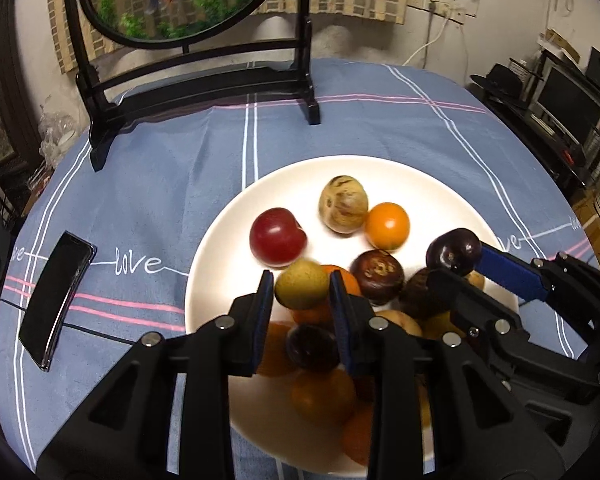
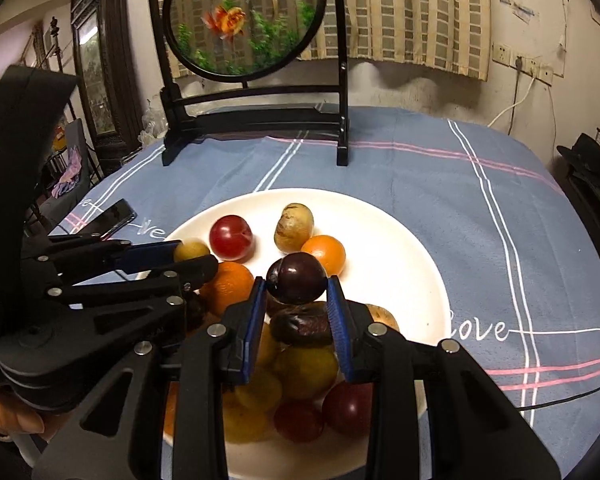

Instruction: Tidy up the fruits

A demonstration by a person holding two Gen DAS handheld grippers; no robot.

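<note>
A white plate [image 1: 220,248] holds several small fruits. My left gripper [image 1: 302,286] is shut on a yellow-green fruit [image 1: 302,284], held above the pile at the plate's near side. My right gripper [image 2: 296,294] is shut on a dark purple plum [image 2: 296,278] over the pile; it also shows in the left wrist view [image 1: 454,254]. A red plum [image 1: 276,237], a tan mottled fruit [image 1: 343,204] and an orange fruit [image 1: 387,226] lie apart on the far part of the plate. Orange, yellow, red and dark fruits lie heaped under both grippers.
A black phone [image 1: 54,300] lies on the blue striped tablecloth [image 1: 160,184] left of the plate. A black wooden stand [image 1: 204,84] with a round goldfish screen stands at the table's far side. A black cable [image 2: 568,398] runs along the right.
</note>
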